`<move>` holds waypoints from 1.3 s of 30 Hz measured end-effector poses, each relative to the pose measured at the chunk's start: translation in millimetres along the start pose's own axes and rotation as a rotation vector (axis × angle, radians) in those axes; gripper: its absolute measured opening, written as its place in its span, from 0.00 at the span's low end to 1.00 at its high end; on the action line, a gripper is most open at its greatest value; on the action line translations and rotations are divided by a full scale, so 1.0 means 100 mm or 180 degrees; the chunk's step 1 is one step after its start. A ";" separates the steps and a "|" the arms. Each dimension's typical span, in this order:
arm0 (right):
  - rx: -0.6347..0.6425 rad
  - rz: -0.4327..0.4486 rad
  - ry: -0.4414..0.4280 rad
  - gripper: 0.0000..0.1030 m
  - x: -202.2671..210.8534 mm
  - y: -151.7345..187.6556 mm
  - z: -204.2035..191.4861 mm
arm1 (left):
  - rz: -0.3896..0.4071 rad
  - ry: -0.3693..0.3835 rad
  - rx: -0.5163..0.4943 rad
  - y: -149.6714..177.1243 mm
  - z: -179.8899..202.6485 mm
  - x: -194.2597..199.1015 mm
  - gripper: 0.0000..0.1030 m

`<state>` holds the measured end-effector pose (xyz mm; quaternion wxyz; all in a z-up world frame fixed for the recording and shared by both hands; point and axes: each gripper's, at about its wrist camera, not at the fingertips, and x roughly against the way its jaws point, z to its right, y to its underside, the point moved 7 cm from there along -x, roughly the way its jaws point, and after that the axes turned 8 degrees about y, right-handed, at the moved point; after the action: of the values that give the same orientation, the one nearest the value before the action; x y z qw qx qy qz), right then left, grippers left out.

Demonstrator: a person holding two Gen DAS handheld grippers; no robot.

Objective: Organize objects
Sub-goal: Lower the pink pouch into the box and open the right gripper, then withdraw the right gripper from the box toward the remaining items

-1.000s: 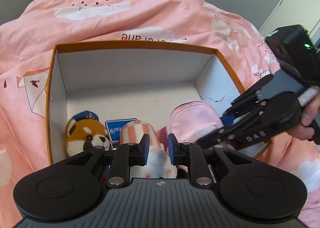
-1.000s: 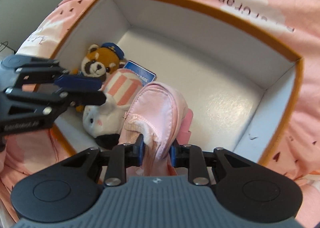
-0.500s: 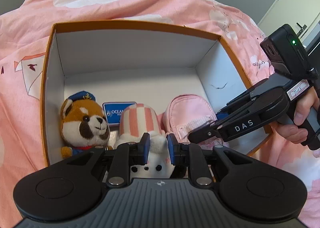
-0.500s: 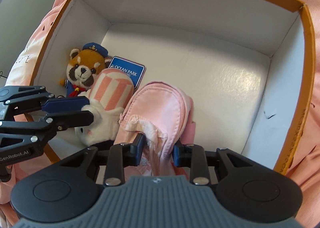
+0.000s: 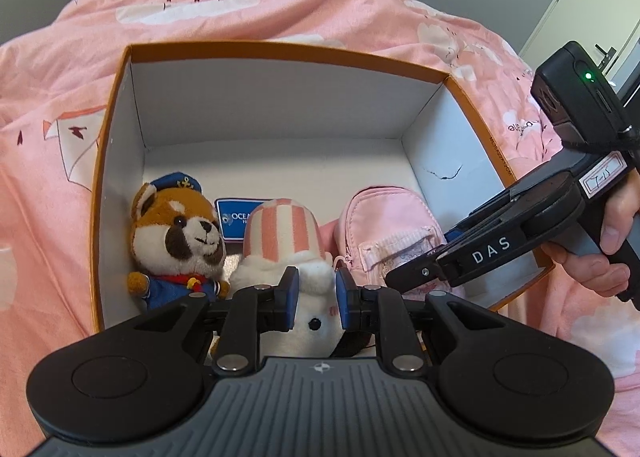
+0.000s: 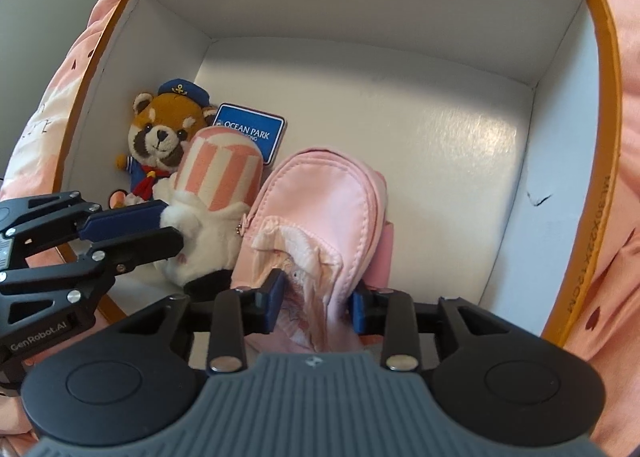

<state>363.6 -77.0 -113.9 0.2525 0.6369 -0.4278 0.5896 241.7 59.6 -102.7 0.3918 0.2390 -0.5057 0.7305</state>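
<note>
From the left wrist camera, the left gripper (image 5: 316,299) sat low over the near edge of the orange-rimmed box (image 5: 280,47), its blue pads (image 5: 289,297) on either side of the white plush (image 5: 288,253) with the pink-striped hat; whether they pressed it I could not tell. A red panda toy (image 5: 176,241) in a sailor cap sat just beside it on the left, a blue tag (image 5: 236,219) behind them. The pink pouch (image 5: 384,233) lay to the right, the right gripper (image 5: 416,277) reaching onto it.

From the right wrist camera, the right gripper (image 6: 316,299) had its fingers spread on both sides of the pink pouch (image 6: 320,209), released rather than pinching. The pouch rested on the box (image 6: 608,57) floor, touching the white plush (image 6: 212,217). The pink bedspread (image 6: 628,257) lay around the box.
</note>
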 end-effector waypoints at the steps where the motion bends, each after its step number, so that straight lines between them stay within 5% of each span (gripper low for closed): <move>1: 0.0035 0.0027 0.0045 0.42 0.02 0.00 -0.01 | 0.0026 -0.0010 0.0009 0.00 -0.01 0.01 0.21; 9: 0.0440 0.0384 0.0659 0.59 0.25 0.00 -0.16 | 0.0301 0.0015 0.0051 -0.04 0.06 0.23 0.43; 14: 0.0553 0.0652 0.0877 0.71 0.46 0.01 -0.22 | 0.0438 0.0052 -0.0005 -0.05 0.19 0.39 0.48; 26: 0.0763 0.1795 0.1702 0.82 1.12 0.41 -0.34 | 0.0611 0.0320 -0.0306 0.06 0.67 0.74 0.58; 32: 0.0520 0.2138 0.1725 0.85 1.39 0.88 -0.43 | 0.0492 0.0507 -0.0504 0.29 0.86 0.73 0.59; 39: 0.0249 0.2091 0.1590 0.83 1.33 1.51 -0.43 | 0.0167 0.0517 -0.0543 0.66 0.86 0.51 0.60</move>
<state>205.3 -151.0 -5.8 0.1226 0.3128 -0.5112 0.7911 154.7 -15.3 -68.8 0.4312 0.1315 -0.5387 0.7118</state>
